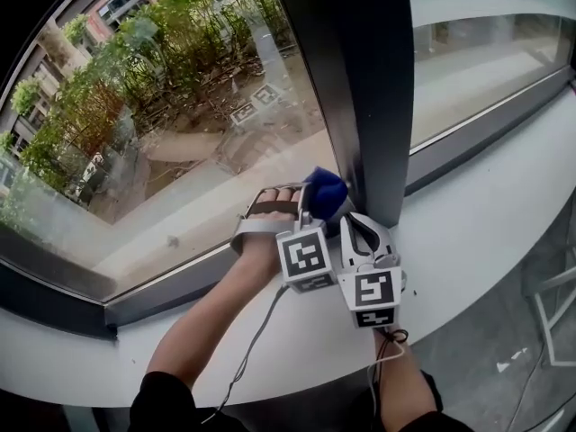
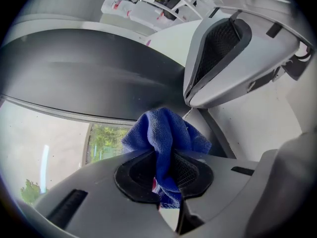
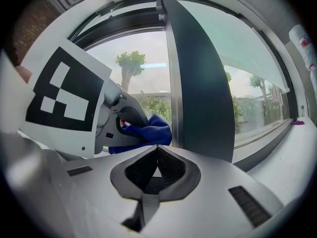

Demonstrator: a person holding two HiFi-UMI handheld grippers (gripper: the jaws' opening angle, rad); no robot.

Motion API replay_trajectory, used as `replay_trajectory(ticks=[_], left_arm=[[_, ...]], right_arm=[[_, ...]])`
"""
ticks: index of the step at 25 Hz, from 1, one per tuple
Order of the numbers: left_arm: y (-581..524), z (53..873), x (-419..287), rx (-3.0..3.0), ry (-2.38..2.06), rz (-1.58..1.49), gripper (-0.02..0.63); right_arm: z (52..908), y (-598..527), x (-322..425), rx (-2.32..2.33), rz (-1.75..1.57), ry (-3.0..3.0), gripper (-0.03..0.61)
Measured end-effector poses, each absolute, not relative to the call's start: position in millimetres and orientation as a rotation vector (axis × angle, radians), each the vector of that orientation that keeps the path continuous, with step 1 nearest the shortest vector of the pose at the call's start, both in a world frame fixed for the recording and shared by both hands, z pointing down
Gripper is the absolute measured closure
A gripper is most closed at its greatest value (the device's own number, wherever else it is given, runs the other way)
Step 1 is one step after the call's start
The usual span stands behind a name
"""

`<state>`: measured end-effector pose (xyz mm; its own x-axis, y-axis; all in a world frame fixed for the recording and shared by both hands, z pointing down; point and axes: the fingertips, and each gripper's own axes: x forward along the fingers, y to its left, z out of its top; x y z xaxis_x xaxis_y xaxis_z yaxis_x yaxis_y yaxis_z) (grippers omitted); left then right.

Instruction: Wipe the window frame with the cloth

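The left gripper (image 1: 317, 207) is a pale grey moulded plastic shell with black mesh pads (image 2: 190, 170) lining its jaws, topped by a white cube (image 1: 306, 257) printed with black square markers. The right gripper (image 1: 360, 232) matches, with its own marker cube (image 1: 376, 297). A thin grey cable (image 1: 256, 331) trails from each. The person wears black sleeves (image 1: 166, 403).

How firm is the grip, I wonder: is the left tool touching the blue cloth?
Touching. The left gripper view shows the left tool shut on the blue cloth. The cloth is pinched between the pads and bunches out in front.
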<state>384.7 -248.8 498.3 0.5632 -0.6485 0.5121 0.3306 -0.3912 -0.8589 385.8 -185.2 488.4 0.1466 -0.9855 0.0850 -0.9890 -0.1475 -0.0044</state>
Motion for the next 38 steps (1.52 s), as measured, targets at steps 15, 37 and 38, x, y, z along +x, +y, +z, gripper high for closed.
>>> replay_trajectory(ticks=[15, 37, 38], left_arm=[[-251.8, 493.8, 390.3, -1.764, 0.231, -1.078, 0.555], [-245.2, 408.4, 417.7, -1.770, 0.329, -0.916, 0.555], [-246.2, 406.1, 416.9, -1.769, 0.335, -0.925, 0.555]], right_arm=[[500.5, -161.1, 358.6, 2.185, 0.005, -2.028, 0.572], [453.7, -151.0, 334.4, 2.232, -0.042, -2.048, 0.572], [450.8, -151.8, 334.7, 2.240, -0.047, -2.050, 0.572]])
